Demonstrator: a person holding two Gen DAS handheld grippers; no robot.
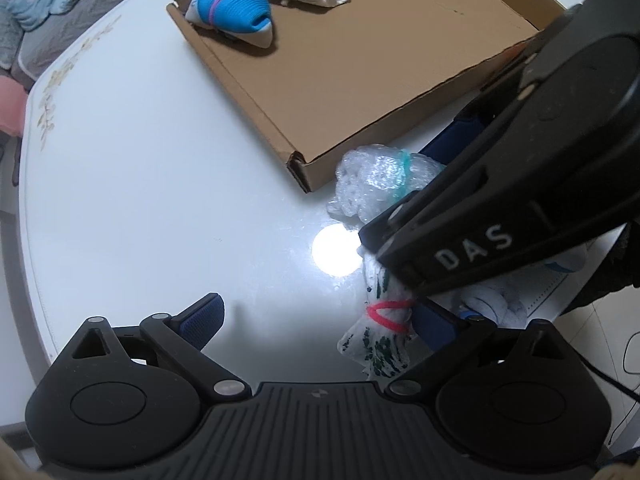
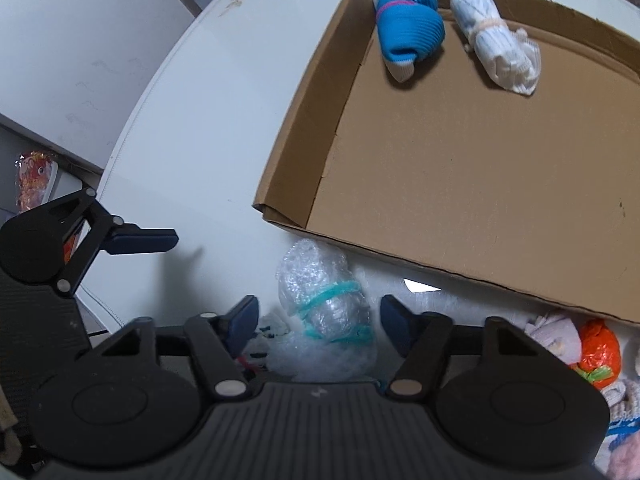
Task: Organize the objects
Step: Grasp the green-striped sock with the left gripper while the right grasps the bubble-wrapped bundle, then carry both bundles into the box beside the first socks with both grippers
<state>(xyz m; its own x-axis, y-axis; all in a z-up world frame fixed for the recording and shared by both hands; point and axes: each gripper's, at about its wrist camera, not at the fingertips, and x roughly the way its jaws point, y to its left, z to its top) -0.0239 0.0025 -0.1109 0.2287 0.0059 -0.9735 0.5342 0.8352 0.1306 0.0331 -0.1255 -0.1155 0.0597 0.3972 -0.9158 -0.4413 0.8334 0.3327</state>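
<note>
My left gripper (image 1: 316, 322) is spread wide over bare white table (image 1: 140, 184), with open surface out to the rounded left edge; its right finger touches a green-printed white bundle (image 1: 378, 336). My right gripper (image 2: 316, 320) is spread around the bubble-wrap roll (image 2: 328, 304), just beside the near wall of the cardboard tray (image 2: 460, 168), whose far corner holds a blue sock bundle (image 2: 404, 28) and a white roll (image 2: 496, 48), with most of the floor bare

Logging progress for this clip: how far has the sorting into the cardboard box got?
Done: a blue sock roll and a white roll lie in the box. In hand: nothing; the open right gripper brackets the bubble-wrap bundle. Left: that, the red-tied bundle, the orange one.
</note>
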